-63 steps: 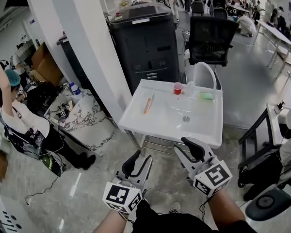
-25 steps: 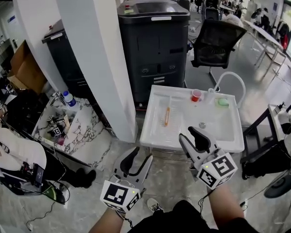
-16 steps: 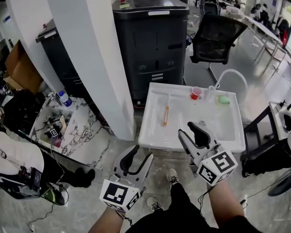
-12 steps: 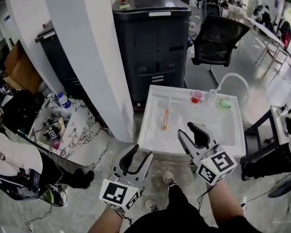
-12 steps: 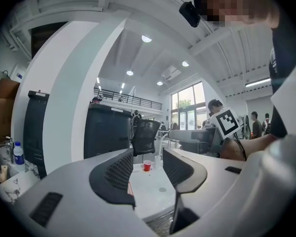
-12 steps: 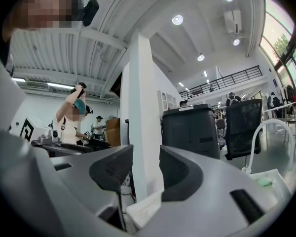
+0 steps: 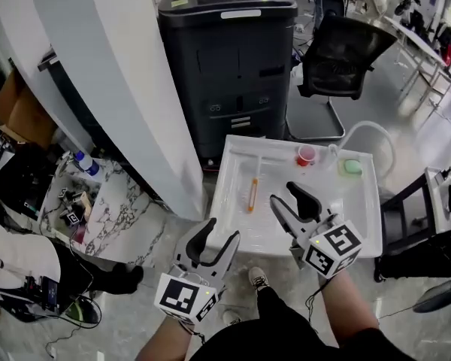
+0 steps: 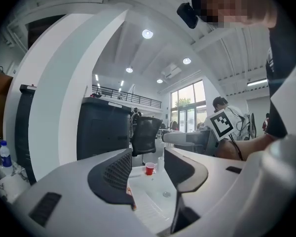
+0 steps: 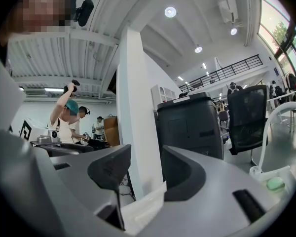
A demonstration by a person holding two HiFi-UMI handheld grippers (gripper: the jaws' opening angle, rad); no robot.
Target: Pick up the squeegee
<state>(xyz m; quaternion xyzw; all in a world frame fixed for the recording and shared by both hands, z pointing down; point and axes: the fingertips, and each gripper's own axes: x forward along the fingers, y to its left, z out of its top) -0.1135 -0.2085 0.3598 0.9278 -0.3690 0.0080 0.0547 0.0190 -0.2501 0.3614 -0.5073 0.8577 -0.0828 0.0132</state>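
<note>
The squeegee (image 7: 251, 193), with an orange handle, lies flat in the left part of the white sink (image 7: 240, 235). In the left gripper view only a bit of orange of the squeegee (image 8: 130, 192) peeks past the left jaw. My right gripper (image 7: 284, 195) hovers over the sink's middle, just right of the squeegee, jaws opening, nothing between them. My left gripper (image 7: 218, 235) is at the sink's near left corner, jaws opening and empty. In its own view the right gripper (image 9: 145, 169) looks past the sink's edge (image 9: 143, 206). The left gripper (image 8: 148, 172) faces along the basin.
A red cup (image 7: 307, 154) and a green sponge (image 7: 352, 167) sit at the sink's far side, a white hose (image 7: 372, 134) behind. A black printer (image 7: 225, 51), a white pillar (image 7: 113, 74) and a black chair (image 7: 346, 47) stand beyond. A cluttered marble slab (image 7: 98, 201) lies left.
Both grippers have moved forward toward the sink; the right one now hangs over the basin. Both pairs of jaws stand a little wider. The sink sits closer in view.
</note>
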